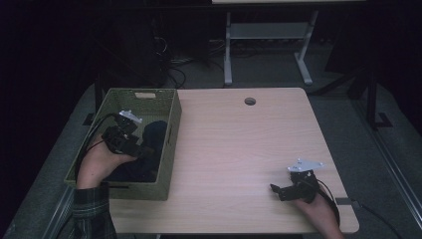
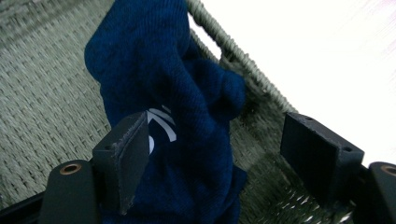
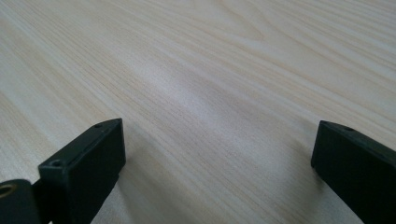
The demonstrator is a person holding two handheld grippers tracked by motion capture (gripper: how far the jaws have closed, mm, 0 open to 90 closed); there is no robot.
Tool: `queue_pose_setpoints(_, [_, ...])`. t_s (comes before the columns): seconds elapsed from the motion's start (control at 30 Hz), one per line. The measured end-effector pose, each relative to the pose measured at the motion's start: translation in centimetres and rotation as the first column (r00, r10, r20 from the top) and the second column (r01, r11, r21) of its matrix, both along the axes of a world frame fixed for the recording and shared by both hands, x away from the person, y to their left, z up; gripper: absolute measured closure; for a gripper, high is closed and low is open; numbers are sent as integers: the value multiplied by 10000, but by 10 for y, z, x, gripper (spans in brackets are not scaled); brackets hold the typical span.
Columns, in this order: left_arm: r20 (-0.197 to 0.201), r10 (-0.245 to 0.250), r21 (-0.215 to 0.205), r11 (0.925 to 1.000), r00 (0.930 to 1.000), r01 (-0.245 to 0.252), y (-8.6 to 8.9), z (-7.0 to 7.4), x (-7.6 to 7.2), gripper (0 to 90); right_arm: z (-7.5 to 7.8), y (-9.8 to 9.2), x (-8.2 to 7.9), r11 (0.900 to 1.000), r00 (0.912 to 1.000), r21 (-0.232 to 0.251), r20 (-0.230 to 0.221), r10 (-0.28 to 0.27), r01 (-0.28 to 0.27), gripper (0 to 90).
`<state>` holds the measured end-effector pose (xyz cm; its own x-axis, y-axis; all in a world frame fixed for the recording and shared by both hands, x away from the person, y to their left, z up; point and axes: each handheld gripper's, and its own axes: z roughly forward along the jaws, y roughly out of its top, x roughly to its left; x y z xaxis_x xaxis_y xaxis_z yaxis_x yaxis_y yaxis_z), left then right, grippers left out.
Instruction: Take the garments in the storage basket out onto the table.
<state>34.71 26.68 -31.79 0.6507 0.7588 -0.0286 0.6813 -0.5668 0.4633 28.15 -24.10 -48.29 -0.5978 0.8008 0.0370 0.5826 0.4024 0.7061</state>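
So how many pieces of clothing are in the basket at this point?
1 that can be told: a dark blue knit garment lying in the green woven basket, between the left gripper's open jaws. More may lie hidden underneath.

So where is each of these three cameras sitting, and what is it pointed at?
High view: above the person's side, looking forward and down on the table; both hands and forearms show.
Left gripper view: rides the left gripper, looking into the woven basket at a blue cloth; its open fingers show.
Right gripper view: rides the right gripper, facing bare tabletop; open fingers show.
Shared: basket and cloth also show from above.
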Motion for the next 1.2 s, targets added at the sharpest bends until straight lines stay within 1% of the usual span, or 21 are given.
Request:
queue_pose_setpoints(0.1, [-72, 162, 12, 9999, 9998, -162, 1, -5, 2, 235, 0, 0, 0, 10000, 10000, -3, 7, 4, -4, 26])
queue_pose_setpoints(0.17, [-195, 95, 73, 9999, 9998, -94, 2, -7, 4, 235, 0, 0, 0, 10000, 10000, -3, 2, 1, -1, 26])
queue_pose_setpoints(0.2, [-222, 134, 22, 9999, 9997, -133, 2, -9, 5, 235, 0, 0, 0, 10000, 10000, -2, 3, 1, -1, 26])
queue_pose_setpoints(0.3, [-395, 143, 144, 9998, 9991, -137, 3, -13, 8, 235, 0, 0, 0, 10000, 10000, -2, 2, 2, -2, 26])
queue_pose_setpoints(0.37, [-460, 207, 112, 9997, 9987, -202, 4, -16, 9, 236, 0, 0, 0, 10000, 10000, -1, 1, 0, 0, 26])
queue_pose_setpoints(0.5, [-663, 181, 206, 9996, 9976, -168, 4, -23, 12, 235, 0, 0, 0, 10000, 10000, 2, -8, 3, -3, 26])
queue_pose_setpoints(0.53, [-719, 103, 302, 9995, 9974, -82, 4, -24, 13, 235, 0, 0, 0, 10000, 10000, 0, -11, -4, 4, 26])
queue_pose_setpoints(0.7, [-901, -68, 439, 9990, 9959, 108, 2, -32, 15, 235, 0, 0, 0, 10000, 10000, -1, -7, -3, 3, 26])
queue_pose_setpoints(0.73, [-981, -151, 518, 9985, 9951, 202, 1, -34, 16, 235, 0, 0, 0, 10000, 10000, -3, -5, -1, 1, 26])
queue_pose_setpoints(0.8, [-1059, -139, 521, 9985, 9943, 196, 0, -37, 18, 235, 0, 0, 0, 10000, 10000, -1, -5, -1, 1, 26])
queue_pose_setpoints(0.9, [-1213, -161, 668, 9975, 9925, 243, -1, -42, 20, 235, 0, 0, 0, 10000, 10000, -1, -4, -1, 1, 26])
queue_pose_setpoints(1.07, [-1475, -276, 789, 9961, 9887, 396, -4, -50, 23, 235, 0, 0, 0, 10000, 10000, 0, -4, 0, 0, 26])
queue_pose_setpoints(1.1, [-1508, -340, 864, 9951, 9880, 474, -6, -53, 24, 235, 0, 0, 0, 10000, 10000, -2, -4, -1, 1, 26])
queue_pose_setpoints(1.2, [-1567, -427, 974, 9935, 9867, 585, -7, -56, 25, 235, 0, 0, 0, 10000, 10000, -2, -6, -3, 3, 26])
